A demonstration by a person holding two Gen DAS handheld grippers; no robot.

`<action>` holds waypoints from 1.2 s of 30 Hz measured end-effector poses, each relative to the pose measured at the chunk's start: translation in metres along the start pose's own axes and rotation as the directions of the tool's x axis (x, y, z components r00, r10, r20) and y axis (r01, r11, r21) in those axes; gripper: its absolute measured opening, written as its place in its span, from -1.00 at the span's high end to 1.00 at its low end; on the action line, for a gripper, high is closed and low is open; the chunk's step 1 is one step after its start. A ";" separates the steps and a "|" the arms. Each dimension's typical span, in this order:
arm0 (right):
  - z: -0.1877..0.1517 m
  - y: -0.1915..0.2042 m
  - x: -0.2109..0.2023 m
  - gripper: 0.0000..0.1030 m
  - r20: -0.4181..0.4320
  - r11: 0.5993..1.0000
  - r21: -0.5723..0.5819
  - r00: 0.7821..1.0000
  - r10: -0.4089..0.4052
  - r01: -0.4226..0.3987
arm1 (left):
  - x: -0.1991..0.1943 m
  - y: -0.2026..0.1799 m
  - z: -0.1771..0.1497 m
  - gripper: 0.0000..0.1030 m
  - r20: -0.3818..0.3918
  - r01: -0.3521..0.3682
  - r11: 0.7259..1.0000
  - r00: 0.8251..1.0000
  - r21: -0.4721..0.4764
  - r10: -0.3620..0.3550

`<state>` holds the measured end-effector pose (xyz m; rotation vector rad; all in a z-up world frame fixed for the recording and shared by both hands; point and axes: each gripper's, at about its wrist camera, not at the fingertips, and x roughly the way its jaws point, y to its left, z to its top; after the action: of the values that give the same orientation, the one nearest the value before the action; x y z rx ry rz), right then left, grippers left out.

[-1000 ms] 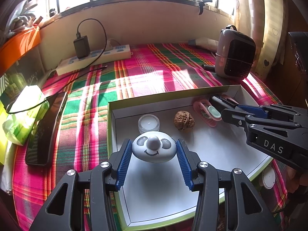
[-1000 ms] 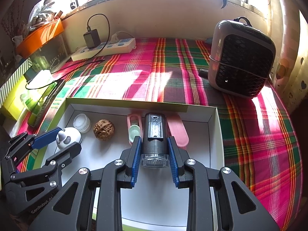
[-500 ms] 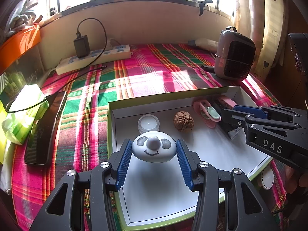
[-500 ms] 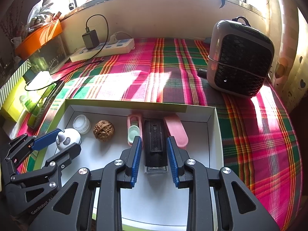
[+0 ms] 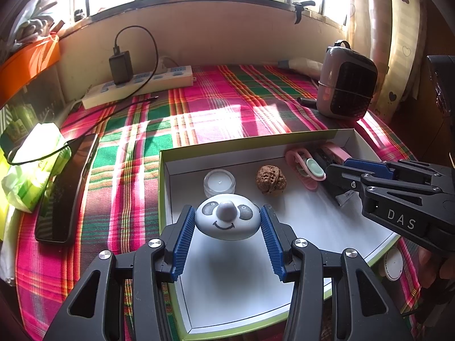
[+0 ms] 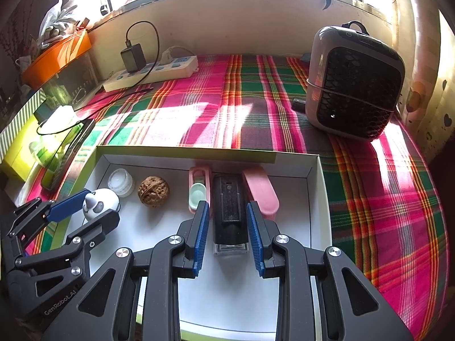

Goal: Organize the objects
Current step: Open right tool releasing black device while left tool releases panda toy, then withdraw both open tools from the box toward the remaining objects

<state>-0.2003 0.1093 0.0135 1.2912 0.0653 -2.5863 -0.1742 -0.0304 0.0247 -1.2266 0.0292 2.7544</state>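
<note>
Risk noted: the panda toy (image 5: 226,220), a smooth white egg-shaped piece with grey eyes and a drawn smile, is sitting clamped in the left gripper (image 5: 226,240) over the tray (image 5: 298,258) and is liable to be slipping sideways, while the right gripper (image 6: 227,237) is standing open around the black stapler (image 6: 229,213).

A white panda-faced toy (image 5: 226,219) sits near-left in the shallow white tray (image 6: 314,199). Along the far wall lie a candle jar (image 6: 121,182), walnut (image 6: 153,191), pink clip (image 6: 199,189), black device (image 6: 229,213) and pink case (image 6: 260,190).
</note>
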 end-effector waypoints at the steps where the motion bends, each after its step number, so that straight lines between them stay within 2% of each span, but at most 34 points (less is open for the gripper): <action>1: 0.000 0.000 0.000 0.44 -0.001 1.000 0.000 1.000 0.000 0.000 | 0.000 0.000 0.000 0.11 0.000 0.001 1.000 1.000 0.000 -0.001; 15: -0.001 -0.003 -0.006 0.44 0.014 1.000 0.015 1.000 0.000 0.000 | -0.006 0.000 0.001 0.10 0.010 0.003 1.000 1.000 -0.013 -0.003; 20: -0.003 -0.002 -0.013 0.28 0.028 1.000 0.012 1.000 0.001 -0.001 | -0.017 0.001 0.001 0.10 0.031 0.000 1.000 1.000 -0.026 0.000; 36: -0.016 0.003 -0.039 0.26 0.065 1.000 0.021 0.998 0.001 -0.003 | -0.047 0.002 -0.012 0.10 0.056 0.002 0.999 0.998 -0.036 0.000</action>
<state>-0.1646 0.1163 0.0348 1.2118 0.0250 -2.6321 -0.1344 -0.0381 0.0517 -1.1561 -0.0258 2.7991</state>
